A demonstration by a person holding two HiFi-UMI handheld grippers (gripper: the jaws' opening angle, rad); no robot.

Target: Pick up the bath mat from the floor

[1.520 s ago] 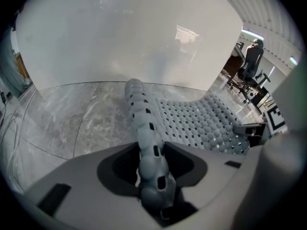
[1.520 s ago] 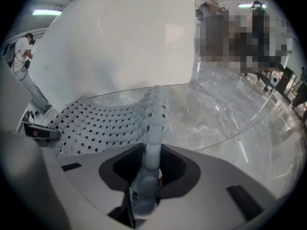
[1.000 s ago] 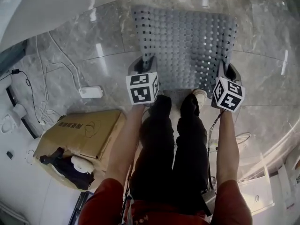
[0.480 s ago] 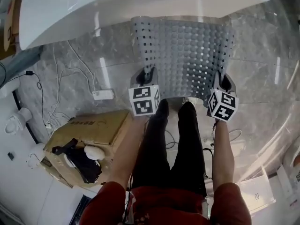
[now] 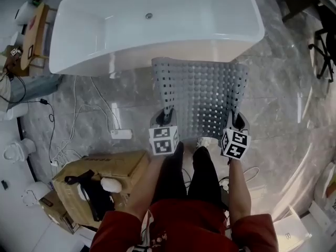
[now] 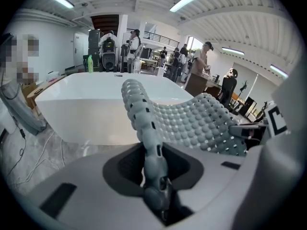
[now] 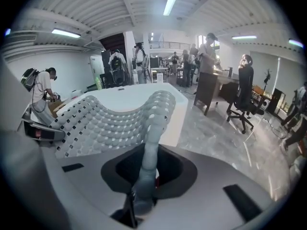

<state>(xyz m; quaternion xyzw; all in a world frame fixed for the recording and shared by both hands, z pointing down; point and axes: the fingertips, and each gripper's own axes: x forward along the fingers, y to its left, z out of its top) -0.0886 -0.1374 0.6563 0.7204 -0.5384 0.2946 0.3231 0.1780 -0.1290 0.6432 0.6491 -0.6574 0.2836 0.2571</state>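
Bath mat: a grey studded mat (image 5: 202,96) with rows of small square holes, at the centre of the head view just below the bathtub. It is gripped at both near corners and sags in a curve between them. I cannot tell whether its far edge touches the floor.
Left gripper: the left gripper (image 6: 156,188) has its jaws nearly together and closing, with the mat's left edge pinched between them.
Right gripper: the right gripper (image 7: 141,195) has narrow jaws clamped on the mat's right edge, which stands up from them in a bent ridge.
Bathtub: a white freestanding tub (image 5: 184,46) across the top of the head view. Its basin shows a drain fitting (image 5: 149,16) towards the far side.
Cardboard box: a brown box (image 5: 118,164) at the lower left of the head view. A black strapped object (image 5: 93,193) and a white rounded item (image 5: 109,184) are at its lower end. I cannot tell whether they lie in it or on it.
Power strip: a white strip (image 5: 121,134) on the floor left of the mat, with white cables running from it towards the tub.
Floor: grey marble tiles (image 5: 273,104).
Person: black trousers and red sleeves, at the bottom centre of the head view.
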